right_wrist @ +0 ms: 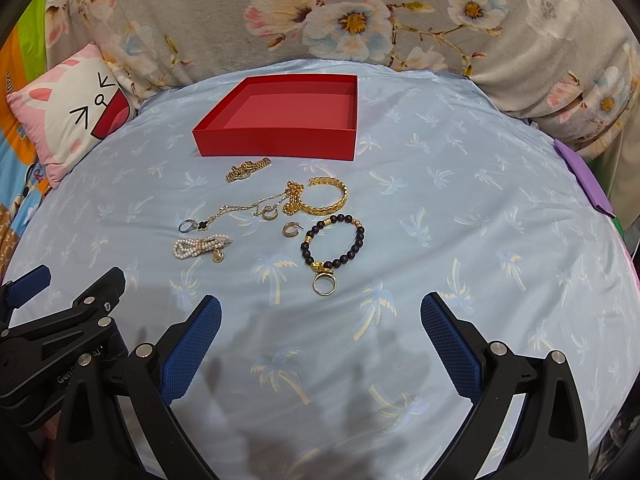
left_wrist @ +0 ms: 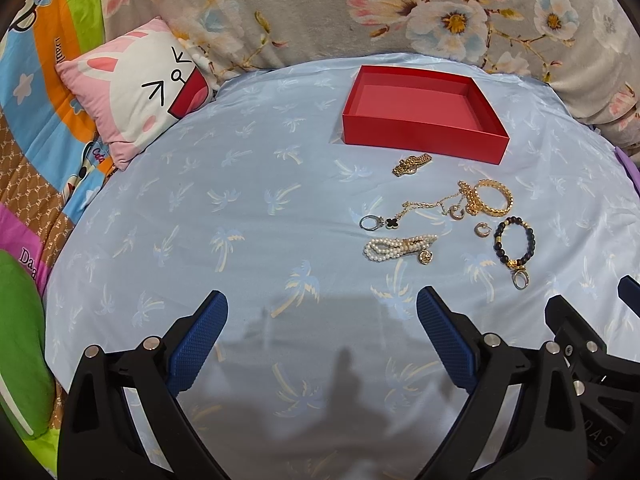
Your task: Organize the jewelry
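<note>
**Jewelry loose on the blue sheet, box empty, both claws apart**

The blue sheet (right_wrist: 440, 208) is bare along its near edge, where the left claw (left_wrist: 322, 312) and right claw (right_wrist: 320, 316) both hang with fingers spread wide, holding nothing. The right side of the sheet is open too, out to a purple item (right_wrist: 584, 180) at its right edge. A bunny pillow (left_wrist: 140, 92) lies at the far left corner and a floral blanket (right_wrist: 280, 12) lines the far edge.

The red box (right_wrist: 276, 142) sits empty near the far edge. Just before it lies a gold watch (right_wrist: 247, 169). Nearer, close together: a gold bangle (right_wrist: 326, 196) touching a gold chain (right_wrist: 294, 198), a clover necklace (right_wrist: 224, 214), a silver ring (right_wrist: 187, 225), two hoop earrings (right_wrist: 290, 230), a pearl strand (right_wrist: 200, 247), and a dark bead bracelet (right_wrist: 334, 242) with a gold ring (right_wrist: 324, 285) at its near end.
</note>
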Available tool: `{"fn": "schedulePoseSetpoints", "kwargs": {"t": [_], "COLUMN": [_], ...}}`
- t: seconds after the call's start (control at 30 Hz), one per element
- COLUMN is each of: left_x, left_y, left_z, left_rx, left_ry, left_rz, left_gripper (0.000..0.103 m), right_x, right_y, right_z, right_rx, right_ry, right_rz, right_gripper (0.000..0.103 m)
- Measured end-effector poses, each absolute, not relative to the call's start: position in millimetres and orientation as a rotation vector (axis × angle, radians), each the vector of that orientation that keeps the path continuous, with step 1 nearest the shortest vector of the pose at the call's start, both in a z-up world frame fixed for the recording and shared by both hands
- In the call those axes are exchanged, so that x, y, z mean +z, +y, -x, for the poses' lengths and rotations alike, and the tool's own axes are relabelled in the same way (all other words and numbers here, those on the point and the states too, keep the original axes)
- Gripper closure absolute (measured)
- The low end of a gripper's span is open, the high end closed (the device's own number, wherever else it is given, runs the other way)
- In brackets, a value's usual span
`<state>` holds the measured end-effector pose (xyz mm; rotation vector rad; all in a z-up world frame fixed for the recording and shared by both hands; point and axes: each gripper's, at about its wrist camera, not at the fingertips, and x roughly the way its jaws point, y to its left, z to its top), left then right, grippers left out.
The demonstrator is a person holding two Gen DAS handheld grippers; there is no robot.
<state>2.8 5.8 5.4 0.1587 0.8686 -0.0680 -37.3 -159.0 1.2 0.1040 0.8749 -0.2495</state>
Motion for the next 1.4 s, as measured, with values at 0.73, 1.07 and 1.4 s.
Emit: {"fn": "schedulePoseSetpoints", "kwargs": {"t": [0.73,1.07,1.4], "left_x": [7.0,4.5,-16.8], "left_y": [4.7,1.9,12.4], "left_z": [-3.4,-4.9,-19.6], "left_rx": [-0.068,-0.073,-0.112], "left_ry": [0.873,0.879,0.930], "left_rz": [-0.158,-0.157,-0.089], "left_gripper": [0.010,0.010,0.009], "right_x": [1.1,0.7,-18.3], "right_y": [-161.2,-164.7,-179.5], "right_z": [38.4,38.8,29.7], "right_rx": [-0.247,-0.244,-0.247], "right_ry": [0.879,0.882,0.909], "right_rz": [-0.109,-0.115,-0.155], "right_gripper": [0.005,0.005,0.005]}}
